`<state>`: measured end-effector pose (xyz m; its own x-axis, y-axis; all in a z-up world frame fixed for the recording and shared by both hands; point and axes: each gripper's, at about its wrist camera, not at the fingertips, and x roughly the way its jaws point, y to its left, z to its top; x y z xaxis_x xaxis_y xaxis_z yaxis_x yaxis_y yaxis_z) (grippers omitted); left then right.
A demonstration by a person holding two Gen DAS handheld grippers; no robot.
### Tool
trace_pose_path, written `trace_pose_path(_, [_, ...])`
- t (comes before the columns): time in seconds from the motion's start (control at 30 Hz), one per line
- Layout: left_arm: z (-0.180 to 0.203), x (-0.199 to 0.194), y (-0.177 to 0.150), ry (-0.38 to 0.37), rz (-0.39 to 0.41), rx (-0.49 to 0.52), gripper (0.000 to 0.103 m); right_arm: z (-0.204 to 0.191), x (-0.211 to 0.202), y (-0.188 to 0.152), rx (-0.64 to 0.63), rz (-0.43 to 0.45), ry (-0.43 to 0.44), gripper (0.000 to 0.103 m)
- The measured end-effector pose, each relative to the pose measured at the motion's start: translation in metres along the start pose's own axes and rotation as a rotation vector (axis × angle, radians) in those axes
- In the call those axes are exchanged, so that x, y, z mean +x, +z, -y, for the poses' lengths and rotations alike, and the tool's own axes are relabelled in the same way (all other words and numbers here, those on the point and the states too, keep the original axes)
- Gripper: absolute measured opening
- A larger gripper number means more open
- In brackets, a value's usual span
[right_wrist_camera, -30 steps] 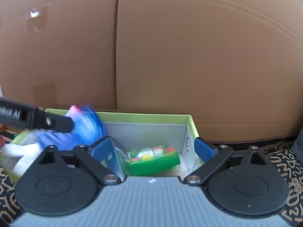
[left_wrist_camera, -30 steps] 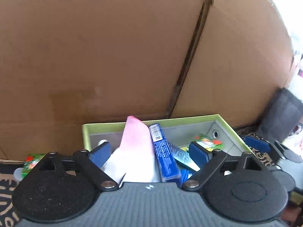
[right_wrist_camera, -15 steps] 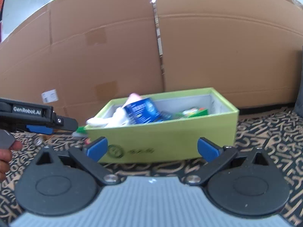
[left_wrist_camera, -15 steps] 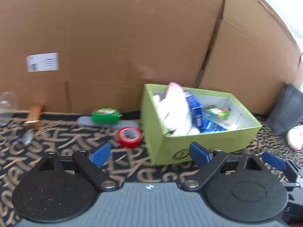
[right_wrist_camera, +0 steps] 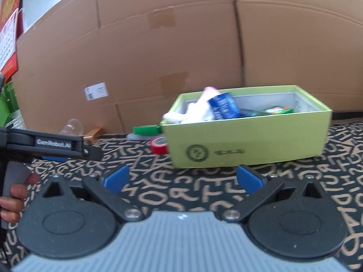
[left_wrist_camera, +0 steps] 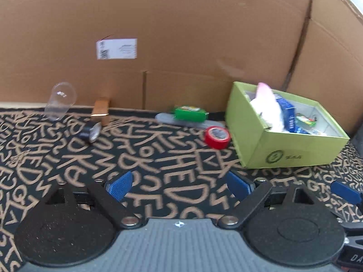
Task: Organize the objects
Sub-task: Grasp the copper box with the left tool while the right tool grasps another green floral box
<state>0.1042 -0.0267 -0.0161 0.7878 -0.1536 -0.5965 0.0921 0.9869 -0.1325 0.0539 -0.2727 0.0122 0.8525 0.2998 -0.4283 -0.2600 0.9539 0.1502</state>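
A lime-green box (left_wrist_camera: 295,151) (right_wrist_camera: 249,140) stands on the patterned mat and holds a white and pink soft item (left_wrist_camera: 270,111) (right_wrist_camera: 199,111), a blue carton (left_wrist_camera: 287,111) (right_wrist_camera: 223,108) and green packets (right_wrist_camera: 278,110). A red tape roll (left_wrist_camera: 216,137) (right_wrist_camera: 158,145) lies just left of the box. A green packet (left_wrist_camera: 189,113) (right_wrist_camera: 146,130) lies behind it by the cardboard wall. My left gripper (left_wrist_camera: 179,185) is open and empty, well short of the box. My right gripper (right_wrist_camera: 182,178) is open and empty in front of the box.
A clear plastic cup (left_wrist_camera: 60,102), a small brown block (left_wrist_camera: 101,111) and a black roll (left_wrist_camera: 90,132) lie at the left of the mat (left_wrist_camera: 158,158). Cardboard walls (left_wrist_camera: 181,34) close the back. The left gripper's arm (right_wrist_camera: 52,146) shows at the right wrist view's left edge.
Both grippers have pulled back from over the box to low above the mat in front of it. The left view has swung left, so the loose items on the mat now show.
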Motion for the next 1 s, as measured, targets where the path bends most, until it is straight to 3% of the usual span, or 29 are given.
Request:
trace_pose_path(0.23, [-0.064, 0.0, -0.001, 0.066, 0.007, -0.079, 0.093, -0.053, 0.025, 0.003, -0.113, -0.041, 0.11, 0.103])
trace_pose_path(0.5, [-0.112, 0.02, 0.032, 0.102, 0.043, -0.09, 0.093, -0.104, 0.085, 0.024, -0.21, -0.066, 0.164, 0.103])
trace_pose_path(0.63, [-0.116, 0.049, 0.057, 0.108, 0.05, -0.054, 0.093, -0.123, 0.128, 0.046, -0.281, -0.066, 0.103, 0.102])
trace_pose_path(0.8, [-0.121, 0.09, 0.081, 0.127, 0.025, -0.054, 0.083, -0.137, 0.196, 0.07, -0.322, -0.11, -0.089, 0.072])
trace_pose_path(1.0, [-0.126, 0.121, 0.1, 0.139, 0.027, -0.028, 0.083, -0.122, 0.254, 0.078, -0.244, -0.205, -0.183, 0.074])
